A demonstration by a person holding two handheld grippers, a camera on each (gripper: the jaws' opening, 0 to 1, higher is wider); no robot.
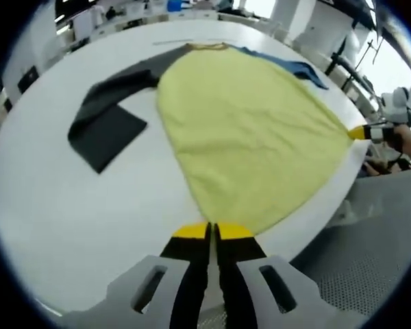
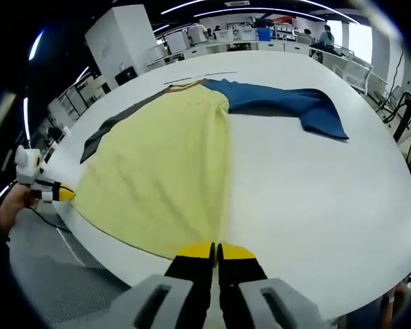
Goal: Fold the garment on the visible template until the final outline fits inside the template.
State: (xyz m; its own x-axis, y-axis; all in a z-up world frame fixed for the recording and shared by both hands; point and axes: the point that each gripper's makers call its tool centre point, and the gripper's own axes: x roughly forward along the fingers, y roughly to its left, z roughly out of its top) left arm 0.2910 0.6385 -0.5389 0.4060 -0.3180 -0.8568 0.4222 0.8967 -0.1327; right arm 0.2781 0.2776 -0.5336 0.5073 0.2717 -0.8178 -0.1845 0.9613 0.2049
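A garment with a yellow body [image 1: 246, 130] [image 2: 157, 164] lies flat on the white table [image 1: 68, 205] [image 2: 315, 205], collar at the far end. Its dark grey sleeve [image 1: 106, 123] [image 2: 113, 127] is bent back on one side. Its blue sleeve [image 1: 294, 67] [image 2: 288, 103] stretches out on the other. My left gripper [image 1: 212, 232] [image 2: 58, 194] is shut on one corner of the yellow hem at the table's near edge. My right gripper [image 2: 216, 251] [image 1: 363, 132] is shut on the other hem corner. A thin line [image 2: 205, 74] on the table runs just beyond the collar.
The table edge runs right under both grippers, with grey floor [image 1: 370, 274] [image 2: 41, 274] below it. A person's hand [image 2: 10, 202] holds the left gripper. Workbenches and equipment [image 2: 246, 34] stand beyond the far edge of the table.
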